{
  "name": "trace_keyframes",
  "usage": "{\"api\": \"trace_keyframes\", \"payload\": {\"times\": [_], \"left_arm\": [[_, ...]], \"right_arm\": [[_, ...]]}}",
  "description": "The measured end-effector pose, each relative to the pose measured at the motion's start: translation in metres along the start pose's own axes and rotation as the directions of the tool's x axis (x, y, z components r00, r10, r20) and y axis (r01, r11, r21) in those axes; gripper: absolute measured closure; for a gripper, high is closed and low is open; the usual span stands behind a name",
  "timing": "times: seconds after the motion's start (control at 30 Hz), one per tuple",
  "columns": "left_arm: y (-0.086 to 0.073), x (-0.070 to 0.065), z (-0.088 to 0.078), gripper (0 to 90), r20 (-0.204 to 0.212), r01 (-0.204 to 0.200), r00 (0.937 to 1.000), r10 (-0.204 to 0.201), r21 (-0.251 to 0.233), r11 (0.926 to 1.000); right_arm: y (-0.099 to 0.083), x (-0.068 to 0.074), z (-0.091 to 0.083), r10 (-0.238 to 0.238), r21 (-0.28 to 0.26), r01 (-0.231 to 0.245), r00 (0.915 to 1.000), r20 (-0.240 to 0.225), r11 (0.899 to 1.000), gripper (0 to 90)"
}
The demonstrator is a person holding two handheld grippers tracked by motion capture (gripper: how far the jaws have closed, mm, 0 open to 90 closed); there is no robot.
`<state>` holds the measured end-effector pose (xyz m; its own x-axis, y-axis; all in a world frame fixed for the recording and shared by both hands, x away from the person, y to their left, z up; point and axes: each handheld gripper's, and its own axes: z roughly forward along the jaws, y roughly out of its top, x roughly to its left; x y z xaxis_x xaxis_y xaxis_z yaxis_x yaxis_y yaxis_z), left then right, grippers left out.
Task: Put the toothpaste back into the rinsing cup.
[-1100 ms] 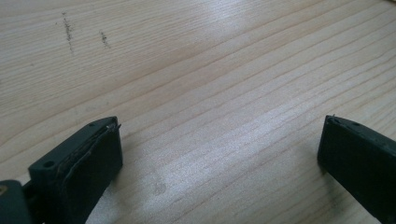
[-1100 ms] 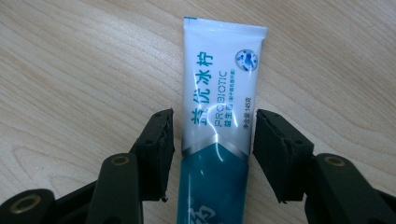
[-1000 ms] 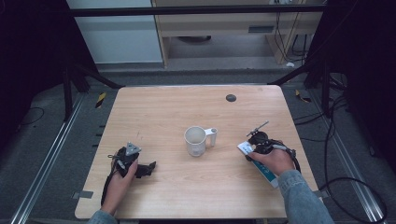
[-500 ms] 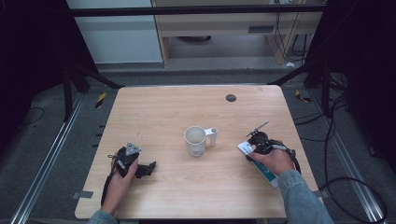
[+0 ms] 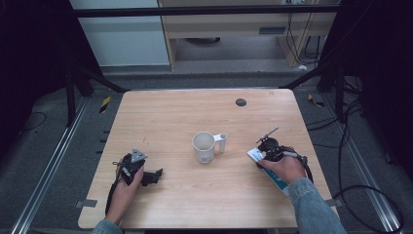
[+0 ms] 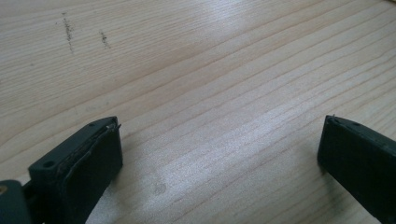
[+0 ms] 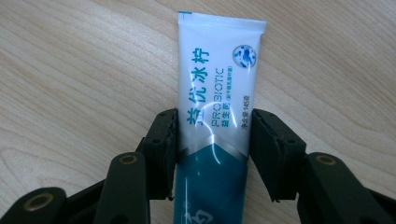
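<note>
Right tongs [image 7: 212,140] clamped on toothpaste tube [image 7: 217,79], crimped end pointing away; left tongs [image 6: 219,154] apart.

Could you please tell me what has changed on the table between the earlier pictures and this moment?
Very little. The right gripper has just been closing its jaws on the toothpaste tube, which lies between them; the pads now sit at its edges. The left gripper rests open on the table in the same spot, and the white mug stands where it was.
</note>
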<state>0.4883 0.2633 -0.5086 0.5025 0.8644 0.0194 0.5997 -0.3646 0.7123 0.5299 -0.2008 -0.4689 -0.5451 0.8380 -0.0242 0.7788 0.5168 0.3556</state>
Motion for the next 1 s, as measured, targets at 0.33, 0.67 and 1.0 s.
{"api": "trace_keyframes", "payload": {"times": [0.33,0.67,1.0], "left_arm": [[0.0000,0.0000,0.0000,0.0,0.000,0.000,1.0000,0.000,0.000,1.0000],[0.0000,0.0000,0.0000,0.0,0.000,0.000,1.0000,0.000,0.000,1.0000],[0.0000,0.0000,0.0000,0.0,0.000,0.000,1.0000,0.000,0.000,1.0000]], "right_arm": [[0.0002,0.0002,0.0010,-0.007,0.003,0.007,1.0000,-0.002,1.000,52.8],[0.0004,0.0005,0.0016,-0.006,0.009,0.006,1.0000,-0.006,1.000,53.3],[0.0003,0.0002,0.0025,-0.020,0.008,0.020,0.9998,-0.002,1.000,54.3]]}}
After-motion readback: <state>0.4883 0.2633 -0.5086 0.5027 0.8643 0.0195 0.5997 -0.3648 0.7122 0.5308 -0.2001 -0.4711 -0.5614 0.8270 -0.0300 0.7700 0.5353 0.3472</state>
